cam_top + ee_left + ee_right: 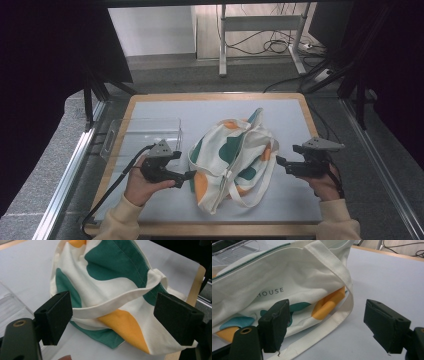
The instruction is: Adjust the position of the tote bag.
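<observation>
A cream cloth tote bag [232,155] with green and orange patches lies crumpled in the middle of the white board [300,200]. My left gripper [190,175] sits at the bag's left edge, held by a hand, jaws wide open. In the left gripper view a cream strap [110,306] runs across between the open fingers [56,315]. My right gripper [279,162] hovers just right of the bag, open. The right gripper view shows the bag [274,285], printed "HOUSE", and its looped strap [342,307] lying between and beyond the jaws.
A clear plastic tray [142,135] rests on the board's left side, behind the left gripper. The board has a wooden rim [210,230]. A desk frame [260,35] and cables [280,45] stand on the floor beyond the table.
</observation>
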Demonstrator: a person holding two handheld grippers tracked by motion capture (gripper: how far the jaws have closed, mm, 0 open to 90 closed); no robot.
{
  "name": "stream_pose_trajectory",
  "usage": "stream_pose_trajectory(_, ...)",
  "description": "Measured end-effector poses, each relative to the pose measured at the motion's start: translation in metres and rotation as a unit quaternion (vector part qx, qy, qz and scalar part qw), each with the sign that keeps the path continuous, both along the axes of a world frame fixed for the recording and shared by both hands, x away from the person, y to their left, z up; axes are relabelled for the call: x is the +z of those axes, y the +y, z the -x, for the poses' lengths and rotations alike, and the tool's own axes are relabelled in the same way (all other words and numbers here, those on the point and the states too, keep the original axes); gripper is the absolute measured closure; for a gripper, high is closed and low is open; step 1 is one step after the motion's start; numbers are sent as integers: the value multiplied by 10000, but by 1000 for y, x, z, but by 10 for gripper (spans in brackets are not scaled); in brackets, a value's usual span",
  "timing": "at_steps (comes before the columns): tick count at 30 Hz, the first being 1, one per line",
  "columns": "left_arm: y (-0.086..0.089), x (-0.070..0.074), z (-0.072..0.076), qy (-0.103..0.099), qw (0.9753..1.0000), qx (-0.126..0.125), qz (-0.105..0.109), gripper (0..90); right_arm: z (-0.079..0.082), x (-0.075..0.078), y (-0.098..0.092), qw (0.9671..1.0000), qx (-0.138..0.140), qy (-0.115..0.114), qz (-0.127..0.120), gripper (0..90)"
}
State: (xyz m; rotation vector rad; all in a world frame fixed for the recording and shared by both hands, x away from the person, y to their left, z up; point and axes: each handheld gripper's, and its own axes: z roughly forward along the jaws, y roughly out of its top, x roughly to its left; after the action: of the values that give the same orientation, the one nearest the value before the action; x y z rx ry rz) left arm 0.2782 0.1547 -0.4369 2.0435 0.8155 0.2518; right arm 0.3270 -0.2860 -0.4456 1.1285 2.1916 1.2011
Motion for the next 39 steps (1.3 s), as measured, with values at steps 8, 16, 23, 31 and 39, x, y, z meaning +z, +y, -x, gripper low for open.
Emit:
stream_pose_trajectory(8,-14,1,7,-18,9997,-247,1,154,0,-1,1,10000,-8,2,52,215)
stream_pose_trajectory(16,-26,-4,15,50,9991,-422,37,155,0,-3,3,9999,-16,13,149,210)
stream_pose_trajectory(23,-36,-14,20,142,9983,-568,-28,157,0,-4,4,9998,-28,22,173,208)
stream_pose_trajectory(31,-48,-23,28,216,9968,-764,-78,156,0,-5,5,9998,-53,26,201,204)
stream_pose_trajectory(39,-57,-32,36,243,9951,-954,-34,152,0,-5,6,9997,-58,28,231,202)
